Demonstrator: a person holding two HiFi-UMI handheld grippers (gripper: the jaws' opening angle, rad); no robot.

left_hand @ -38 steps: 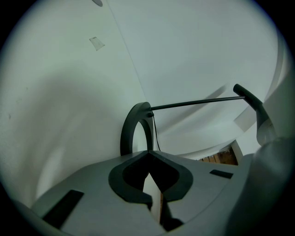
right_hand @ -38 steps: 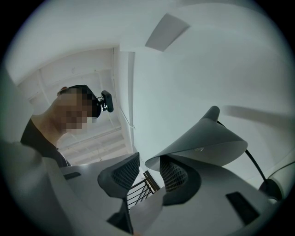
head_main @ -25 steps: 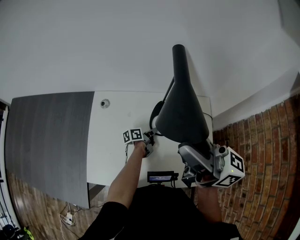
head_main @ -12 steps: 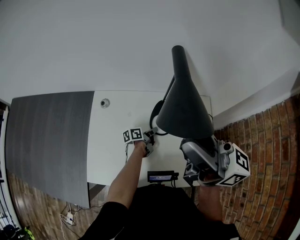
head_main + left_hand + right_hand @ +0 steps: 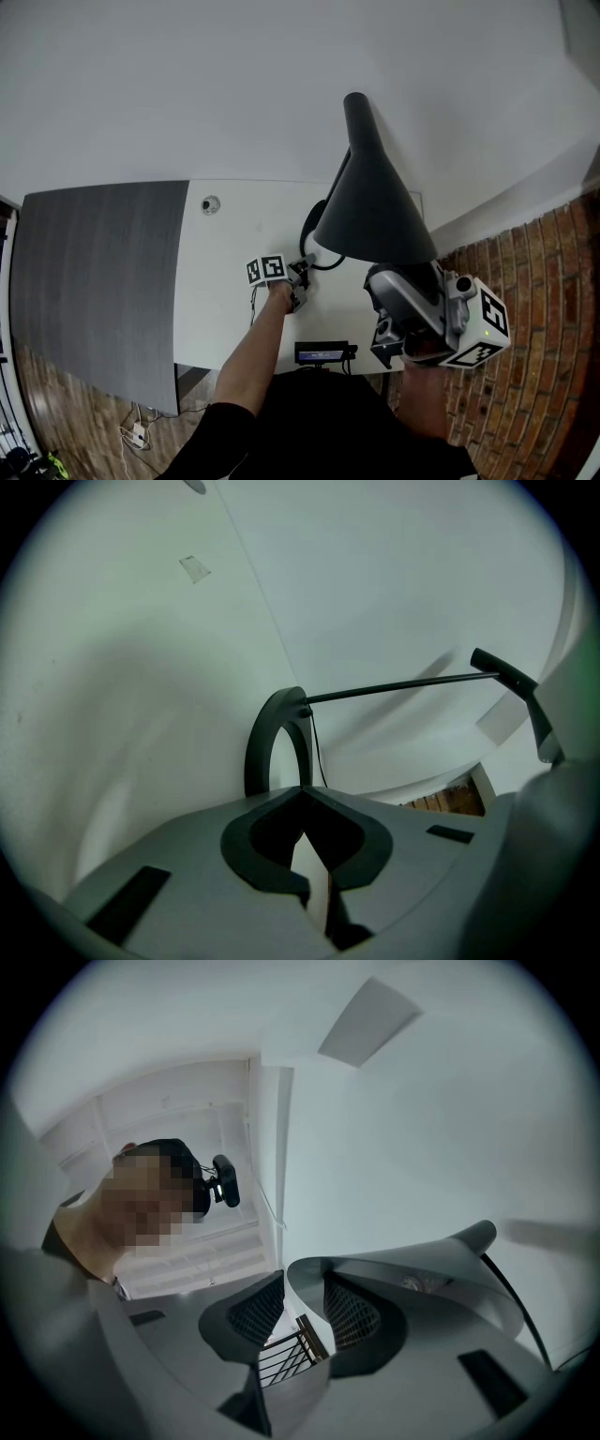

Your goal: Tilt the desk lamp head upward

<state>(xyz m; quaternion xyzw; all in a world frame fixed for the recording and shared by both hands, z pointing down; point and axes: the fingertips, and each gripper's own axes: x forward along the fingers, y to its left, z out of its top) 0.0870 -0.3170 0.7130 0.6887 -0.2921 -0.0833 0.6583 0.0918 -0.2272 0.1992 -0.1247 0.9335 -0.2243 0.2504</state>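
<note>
A dark grey desk lamp stands on the white desk (image 5: 234, 309). Its cone-shaped head (image 5: 370, 211) fills the middle of the head view, wide rim toward me. My right gripper (image 5: 401, 272) is shut on that rim. The right gripper view shows the rim (image 5: 302, 1274) passing between the mesh pads of my right gripper (image 5: 292, 1302), with the inside of the head (image 5: 422, 1283) to the right. My left gripper (image 5: 304, 269) sits at the near end of the ring-shaped lamp base (image 5: 312, 236). My left gripper (image 5: 302, 799) has its tips together against the ring (image 5: 272, 738); the thin lamp arm (image 5: 403, 684) runs right.
A small device with a display (image 5: 323, 354) lies at the desk's front edge and a small round object (image 5: 210, 206) near its back. A dark grey panel (image 5: 98, 281) lies left of the desk, brick flooring (image 5: 525, 300) right. White wall behind.
My right gripper has moved right and toward me with the lamp rim, and the lamp head has tilted up. The left gripper has stayed at the base.
</note>
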